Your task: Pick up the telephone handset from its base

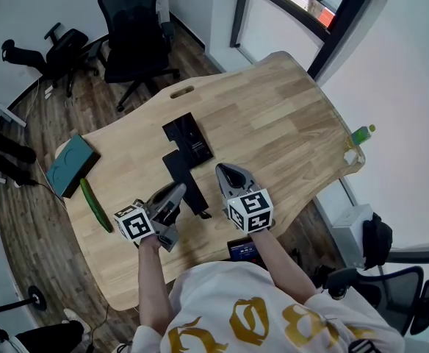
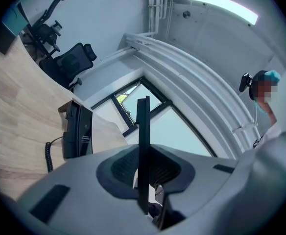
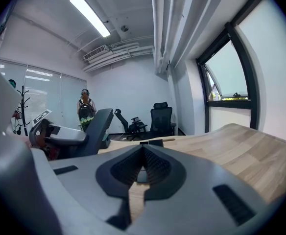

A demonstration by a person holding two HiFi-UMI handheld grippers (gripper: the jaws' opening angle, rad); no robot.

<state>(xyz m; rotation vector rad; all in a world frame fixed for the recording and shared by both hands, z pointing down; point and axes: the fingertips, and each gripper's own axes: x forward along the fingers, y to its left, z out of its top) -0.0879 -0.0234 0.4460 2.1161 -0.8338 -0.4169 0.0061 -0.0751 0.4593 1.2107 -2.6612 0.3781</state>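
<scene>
The black telephone base (image 1: 188, 137) lies flat near the middle of the wooden table (image 1: 288, 116). Its black handset (image 1: 189, 184) is off the base and nearer to me, gripped by my left gripper (image 1: 176, 194), which is shut on it. In the left gripper view the handset (image 2: 143, 141) stands edge-on between the jaws, with the base (image 2: 77, 130) and the coiled cord (image 2: 49, 156) to the left. My right gripper (image 1: 228, 173) hovers just right of the handset, its jaws (image 3: 143, 153) together and holding nothing.
A green cucumber (image 1: 95, 205) and a teal box (image 1: 70, 165) lie at the table's left. A green bottle (image 1: 362, 132) stands at the right edge. A small screen device (image 1: 242, 249) sits at the front edge. Office chairs (image 1: 132, 35) stand beyond the table, and a person (image 3: 85, 109) stands far off.
</scene>
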